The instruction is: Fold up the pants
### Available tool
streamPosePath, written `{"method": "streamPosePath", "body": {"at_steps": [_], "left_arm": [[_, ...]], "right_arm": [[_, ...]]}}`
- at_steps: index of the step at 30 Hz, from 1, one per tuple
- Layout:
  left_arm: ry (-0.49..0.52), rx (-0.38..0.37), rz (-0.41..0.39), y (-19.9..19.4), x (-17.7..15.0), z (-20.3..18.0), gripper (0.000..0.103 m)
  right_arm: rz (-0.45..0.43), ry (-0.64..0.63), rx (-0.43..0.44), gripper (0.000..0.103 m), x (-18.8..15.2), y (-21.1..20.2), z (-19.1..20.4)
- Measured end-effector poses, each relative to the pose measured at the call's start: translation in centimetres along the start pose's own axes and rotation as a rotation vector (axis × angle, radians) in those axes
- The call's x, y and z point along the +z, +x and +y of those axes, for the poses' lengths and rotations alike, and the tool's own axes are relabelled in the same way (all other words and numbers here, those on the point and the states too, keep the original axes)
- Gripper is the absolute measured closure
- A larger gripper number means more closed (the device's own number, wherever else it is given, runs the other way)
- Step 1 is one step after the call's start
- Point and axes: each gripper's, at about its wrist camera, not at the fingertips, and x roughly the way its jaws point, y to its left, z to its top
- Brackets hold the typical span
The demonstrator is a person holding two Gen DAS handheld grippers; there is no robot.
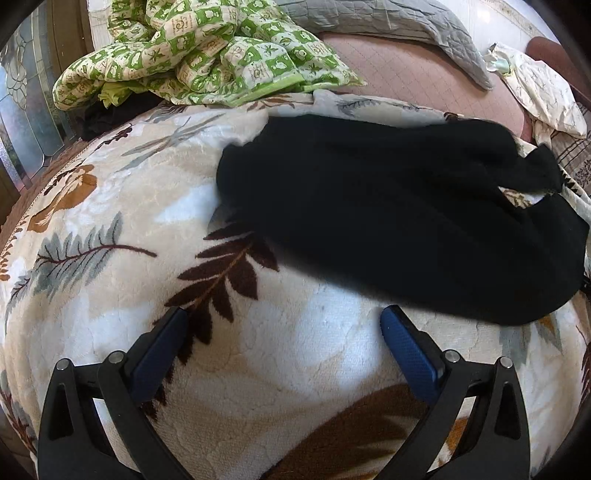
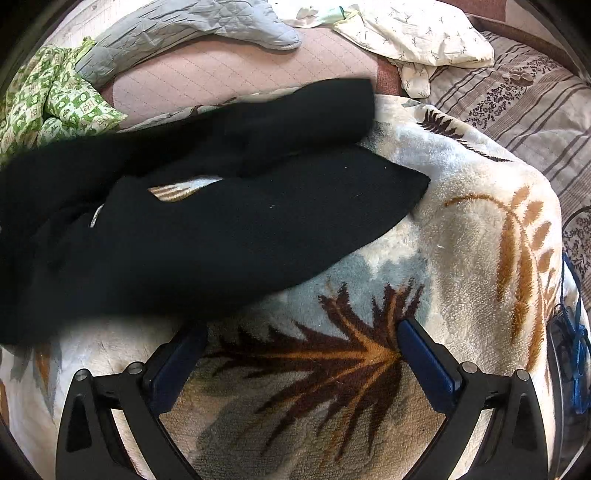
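Black pants (image 1: 388, 206) lie loosely spread on a cream fleece blanket with leaf prints (image 1: 122, 206). In the right wrist view the pants (image 2: 207, 229) show both legs, with a gap of blanket between them. My left gripper (image 1: 282, 321) is open and empty, just short of the pants' near edge. My right gripper (image 2: 301, 332) is open and empty, over the blanket (image 2: 480, 236), with its left finger close to the pants' near edge.
A green checked quilt (image 1: 192, 55) is bunched at the back left. A grey quilted cloth (image 1: 413, 33) and a white printed cloth (image 1: 543, 88) lie on a pink mattress pad (image 1: 406, 77) behind. A striped sheet (image 2: 517, 96) is at the right.
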Motion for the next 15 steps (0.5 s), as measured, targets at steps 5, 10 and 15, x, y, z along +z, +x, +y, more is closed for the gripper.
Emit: {"method": "streamPosePath", "body": {"at_steps": [5,10,15], "left_arm": [[-0.002,-0.001,0.001,0.8,0.5,0.3,0.000],[-0.003,-0.003,0.002,0.8,0.5,0.2,0.000],[-0.002,-0.002,0.002,0.9,0.4,0.1,0.000]], "right_arm": [[-0.001,0.002,0.002,0.001,-0.1,0.0,-0.2],[-0.001,0.004,0.005,0.001,-0.1,0.0,-0.3],[-0.003,0.004,0.003,0.001,-0.1,0.0,-0.3]]}}
